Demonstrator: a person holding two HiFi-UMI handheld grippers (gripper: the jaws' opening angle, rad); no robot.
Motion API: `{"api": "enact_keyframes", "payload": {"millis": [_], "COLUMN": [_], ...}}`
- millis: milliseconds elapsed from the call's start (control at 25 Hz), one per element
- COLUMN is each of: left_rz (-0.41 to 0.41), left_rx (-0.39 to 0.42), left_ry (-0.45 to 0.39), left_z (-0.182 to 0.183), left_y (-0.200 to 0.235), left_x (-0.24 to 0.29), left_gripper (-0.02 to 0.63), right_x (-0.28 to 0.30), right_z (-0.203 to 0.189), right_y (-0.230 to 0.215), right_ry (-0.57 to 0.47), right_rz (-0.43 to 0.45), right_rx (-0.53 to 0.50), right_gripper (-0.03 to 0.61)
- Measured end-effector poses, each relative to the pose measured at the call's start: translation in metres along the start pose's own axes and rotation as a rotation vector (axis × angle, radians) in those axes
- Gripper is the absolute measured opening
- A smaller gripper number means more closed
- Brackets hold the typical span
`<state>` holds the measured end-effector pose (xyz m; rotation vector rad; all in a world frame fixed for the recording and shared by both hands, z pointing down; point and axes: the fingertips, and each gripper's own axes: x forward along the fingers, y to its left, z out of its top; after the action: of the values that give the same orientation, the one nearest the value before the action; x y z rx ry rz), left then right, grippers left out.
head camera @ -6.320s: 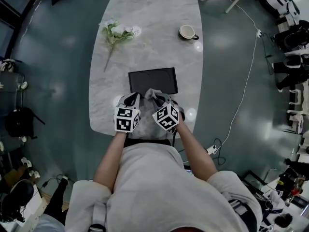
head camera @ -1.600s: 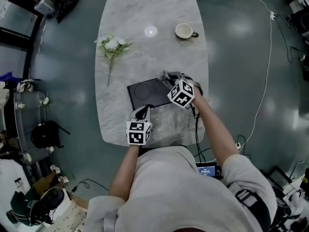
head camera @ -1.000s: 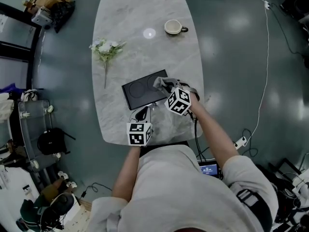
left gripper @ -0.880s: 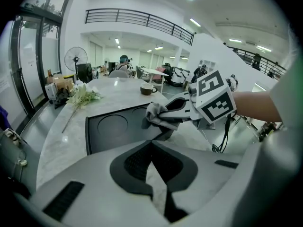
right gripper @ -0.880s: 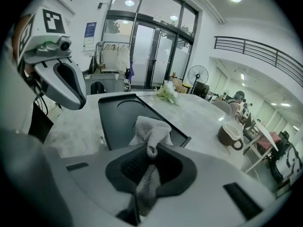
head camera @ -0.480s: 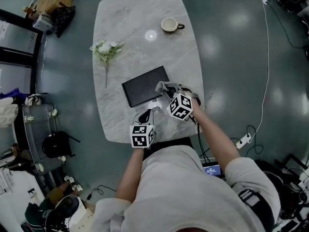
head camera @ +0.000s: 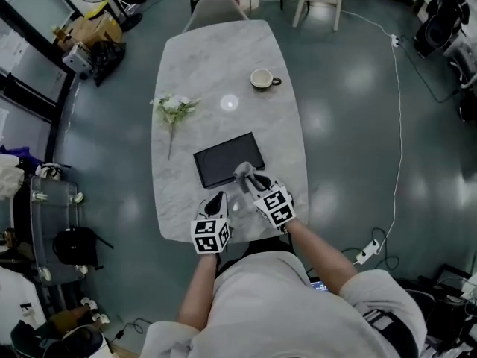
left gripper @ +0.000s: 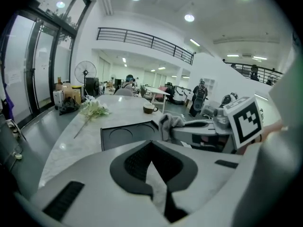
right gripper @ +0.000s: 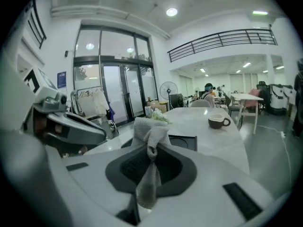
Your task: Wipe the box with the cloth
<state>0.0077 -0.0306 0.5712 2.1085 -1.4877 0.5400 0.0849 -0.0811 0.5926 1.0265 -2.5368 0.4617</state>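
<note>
A flat black box [head camera: 227, 159] with two round recesses lies on the marble table [head camera: 223, 73]. My right gripper [head camera: 250, 180] is shut on a grey cloth [head camera: 244, 172], which rests at the box's near right corner. In the right gripper view the cloth [right gripper: 148, 129] bunches up between the jaws, with the box [right gripper: 185, 141] just behind it. My left gripper [head camera: 218, 201] hangs over the table near the front edge, to the left of the right one and short of the box. Its jaws are shut on nothing, and the left gripper view shows the box [left gripper: 124, 135] and the cloth [left gripper: 169, 123] ahead of them.
A sprig of white flowers [head camera: 173, 109] lies on the table's left side beyond the box. A cup [head camera: 262, 79] stands further back on the right. A chair [head camera: 216, 6] is at the far end. A white cable [head camera: 393, 125] runs across the floor on the right.
My right gripper has drawn the cloth from the box's right edge back to its near right corner. The left gripper has kept its place by the table's front edge.
</note>
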Motion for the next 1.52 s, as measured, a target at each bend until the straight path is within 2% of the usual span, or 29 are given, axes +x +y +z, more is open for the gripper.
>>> {"api": "enact_keyframes", "payload": {"millis": [120, 320, 520, 720, 1040, 1200, 1360, 1520], "left_rz": [0.026, 0.066, 0.079, 0.090, 0.080, 0.091, 0.101, 0.094], "left_rx": [-0.038, -0.053, -0.038, -0.076, 0.000, 0.043, 0.070, 0.054], "left_ry": [-0.047, -0.142, -0.197, -0.223, -0.358, -0.410, -0.492, -0.512], "left_z": [-0.007, -0.022, -0.030, -0.042, 0.008, 0.035, 0.075, 0.082], "left_y": [0.010, 0.002, -0.018, -0.016, -0.063, -0.097, -0.099, -0.114], "left_x": [-0.017, -0.062, -0.105, -0.133, -0.180, -0.187, -0.193, -0.188], "left_gripper": [0.023, 0.023, 0.023, 0.023, 0.023, 0.023, 0.023, 0.023], "right_x": [-0.013, -0.057, -0.103, -0.143, -0.210, -0.247, -0.253, -0.256], "right_z": [-0.007, -0.016, -0.012, 0.003, 0.051, 0.067, 0.103, 0.111], "right_y": [0.030, 0.079, 0.099, 0.112, 0.120, 0.098, 0.083, 0.071], "right_ry": [-0.028, -0.076, -0.123, -0.167, -0.270, -0.339, -0.404, -0.404], "right_rz": [-0.035, -0.037, -0.094, -0.162, -0.167, -0.191, -0.191, -0.199], "right_rx": [0.046, 0.023, 0.023, -0.026, -0.101, -0.119, -0.141, -0.179], "right_gripper": [0.046, 0.044, 0.044, 0.044, 0.044, 0.044, 0.044, 0.044]}}
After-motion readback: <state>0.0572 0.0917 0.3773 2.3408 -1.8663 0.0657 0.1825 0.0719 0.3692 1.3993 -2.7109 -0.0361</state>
